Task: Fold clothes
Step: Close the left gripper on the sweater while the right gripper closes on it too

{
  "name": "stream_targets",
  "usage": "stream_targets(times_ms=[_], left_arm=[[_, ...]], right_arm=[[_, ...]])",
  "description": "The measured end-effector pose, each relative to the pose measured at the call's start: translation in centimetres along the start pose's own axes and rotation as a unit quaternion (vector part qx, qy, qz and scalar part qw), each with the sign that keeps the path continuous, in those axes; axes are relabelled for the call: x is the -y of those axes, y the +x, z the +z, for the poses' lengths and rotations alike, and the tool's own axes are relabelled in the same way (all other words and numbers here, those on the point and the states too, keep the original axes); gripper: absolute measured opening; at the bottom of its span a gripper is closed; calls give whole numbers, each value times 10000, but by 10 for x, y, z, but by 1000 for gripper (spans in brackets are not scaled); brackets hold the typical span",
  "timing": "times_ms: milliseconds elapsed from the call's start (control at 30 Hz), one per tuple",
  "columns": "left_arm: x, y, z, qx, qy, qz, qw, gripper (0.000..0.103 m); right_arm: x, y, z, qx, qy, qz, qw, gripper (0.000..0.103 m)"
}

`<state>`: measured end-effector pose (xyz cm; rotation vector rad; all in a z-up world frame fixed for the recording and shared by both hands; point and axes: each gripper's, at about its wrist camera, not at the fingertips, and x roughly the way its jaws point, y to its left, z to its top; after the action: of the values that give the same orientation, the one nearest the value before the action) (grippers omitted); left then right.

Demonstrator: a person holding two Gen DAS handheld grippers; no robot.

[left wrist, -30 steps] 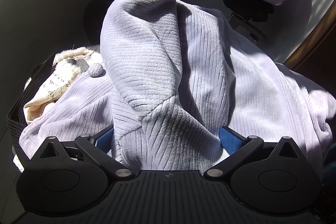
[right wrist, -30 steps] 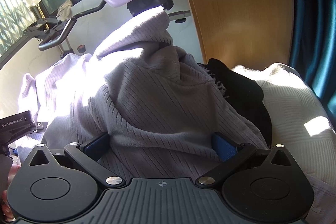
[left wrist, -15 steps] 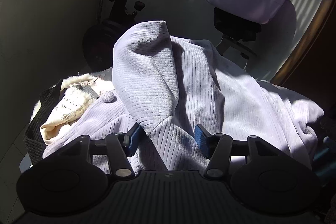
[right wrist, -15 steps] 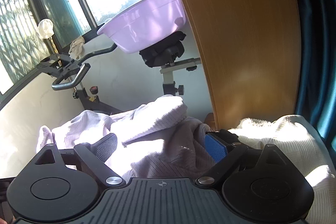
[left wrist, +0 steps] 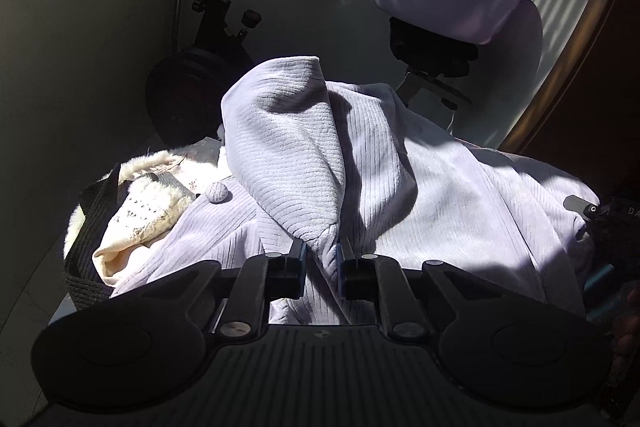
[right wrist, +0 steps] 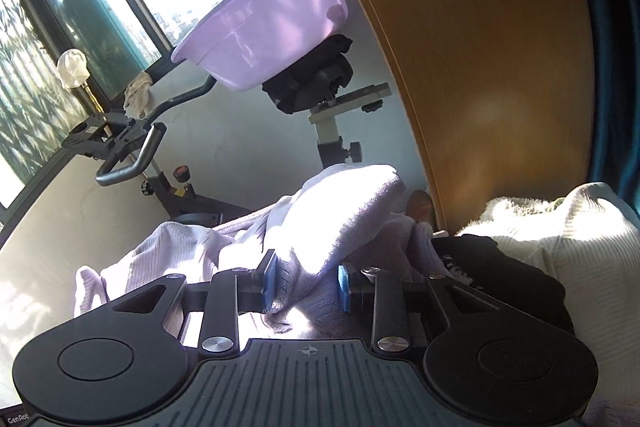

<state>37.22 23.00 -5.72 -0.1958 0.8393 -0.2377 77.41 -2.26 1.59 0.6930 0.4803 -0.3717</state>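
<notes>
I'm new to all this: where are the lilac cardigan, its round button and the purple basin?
lilac cardigan (left wrist: 432,187): left wrist view, sunlit ribbed body.
round button (left wrist: 217,192): left wrist view, its knitted face.
purple basin (right wrist: 272,35): right wrist view, outer wall.

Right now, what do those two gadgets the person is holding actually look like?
Each hand-held gripper, left and right, is matte black plastic: a ribbed grey base, two round discs, angled link bars with silver rivets, and blue pads inside the fingers.

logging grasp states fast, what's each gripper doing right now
Left gripper: closed on a fold of the lavender ribbed sweater.
Right gripper: closed on another bunch of the same sweater.
</notes>
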Motion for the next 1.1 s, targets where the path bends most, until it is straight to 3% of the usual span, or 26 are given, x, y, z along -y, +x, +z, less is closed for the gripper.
stream_targets(times_ms=[167,267,500,533,567,667,700,733,900,1033,1067,1100], left_arm=[[6,-28,-1,156,-68,-129,9998,9],[12,-46,-7,185,-135,-259,9994,4],[33,-32,-47,-527,221,-167,9982,6],[30,-27,-48,-537,116,-59,9985,9],[27,-26,-46,-490,9,36,9988,18],[19,-26,-35,-223,-197,242,9993,64],[18,-26,-30,-119,-170,262,9994,68],[18,-26,-25,-15,-137,279,9995,68],[21,-6,2,91,-185,291,9994,76],[20,12,7,-52,-278,419,9987,71],[20,15,8,-87,-292,445,9985,32],[20,18,9,-122,-307,471,9983,14]], right_arm=[[36,-64,12,626,281,85,9976,10],[60,-92,6,691,516,-229,9960,10],[111,-92,-35,124,921,-830,9922,11],[109,-87,-37,50,891,-892,9920,13],[106,-83,-38,-23,860,-955,9917,18],[95,-79,-39,9,708,-1061,9918,47],[91,-80,-38,56,658,-1016,9926,63],[87,-81,-39,73,611,-863,9944,71],[59,-82,-45,26,227,-329,9992,81],[35,-74,-57,-236,-105,-181,9995,84],[30,-73,-60,-295,-139,-113,9994,84],[25,-72,-62,-354,-181,-49,9992,85]])
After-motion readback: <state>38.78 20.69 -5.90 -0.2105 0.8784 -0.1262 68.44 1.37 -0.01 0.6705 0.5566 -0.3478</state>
